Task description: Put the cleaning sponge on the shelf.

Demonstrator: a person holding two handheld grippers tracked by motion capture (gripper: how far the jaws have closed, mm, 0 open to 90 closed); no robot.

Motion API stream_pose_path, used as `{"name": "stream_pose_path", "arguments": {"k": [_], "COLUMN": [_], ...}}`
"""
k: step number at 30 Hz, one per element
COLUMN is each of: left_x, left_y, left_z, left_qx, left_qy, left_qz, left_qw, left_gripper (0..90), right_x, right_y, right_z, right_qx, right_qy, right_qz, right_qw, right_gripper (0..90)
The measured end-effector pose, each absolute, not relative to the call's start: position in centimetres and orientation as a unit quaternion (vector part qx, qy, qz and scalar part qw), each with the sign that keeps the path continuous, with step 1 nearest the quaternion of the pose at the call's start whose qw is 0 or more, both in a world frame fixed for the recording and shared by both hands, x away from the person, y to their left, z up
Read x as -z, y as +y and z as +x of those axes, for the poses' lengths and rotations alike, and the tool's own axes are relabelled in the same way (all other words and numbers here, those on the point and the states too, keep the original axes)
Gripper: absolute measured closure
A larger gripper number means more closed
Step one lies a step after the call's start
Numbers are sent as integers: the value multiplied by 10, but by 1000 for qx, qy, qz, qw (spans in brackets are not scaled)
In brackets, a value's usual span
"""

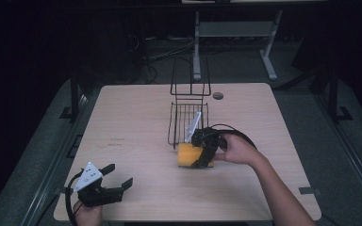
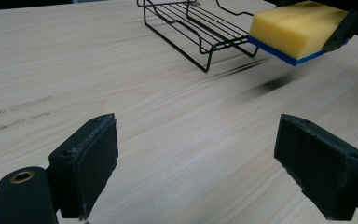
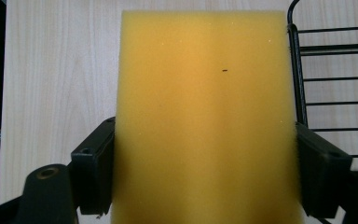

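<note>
Gripping fingers (image 3: 91,172) of right gripper (image 3: 205,179) around sponge (image 3: 205,107).

A pale wooden table (image 1: 122,141) stood on a grey floor (image 1: 37,141) in a dark room. Behind it was a grey metal stand (image 1: 235,33), with what looked like cables (image 1: 165,52) nearby.

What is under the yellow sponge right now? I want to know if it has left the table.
The sponge, clamped in the right claw, hangs over bare table; only its shadow lies beneath.
</note>
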State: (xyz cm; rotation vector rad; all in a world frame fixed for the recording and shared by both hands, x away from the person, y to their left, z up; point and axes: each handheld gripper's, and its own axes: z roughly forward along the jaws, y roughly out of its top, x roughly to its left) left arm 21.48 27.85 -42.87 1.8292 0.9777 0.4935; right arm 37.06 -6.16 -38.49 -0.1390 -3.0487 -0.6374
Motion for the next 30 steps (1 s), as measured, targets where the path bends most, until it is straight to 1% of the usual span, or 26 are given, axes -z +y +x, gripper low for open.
{"name": "stream_pose_path", "arguments": {"k": [7, 19, 26, 30], "left_x": [429, 429, 429, 428], "left_y": [279, 279, 280, 280], "left_z": [215, 215, 215, 215], "left_qx": [-203, -203, -204, -204], "left_qy": [402, 402, 403, 402], "left_qz": [750, 749, 748, 748], "left_qw": [484, 486, 487, 487], "left_gripper": [128, 128, 128, 128], "right_x": [383, 385, 383, 382], "right_y": [-60, -56, -49, -48], "right_z": [379, 393, 398, 401], "right_qx": [208, 206, 202, 210], "right_qy": [-977, -977, -979, -977], "right_qz": [-43, -47, -43, -47], "right_qw": [6, 13, 4, 11], "right_gripper": [216, 216, 216, 216]}}
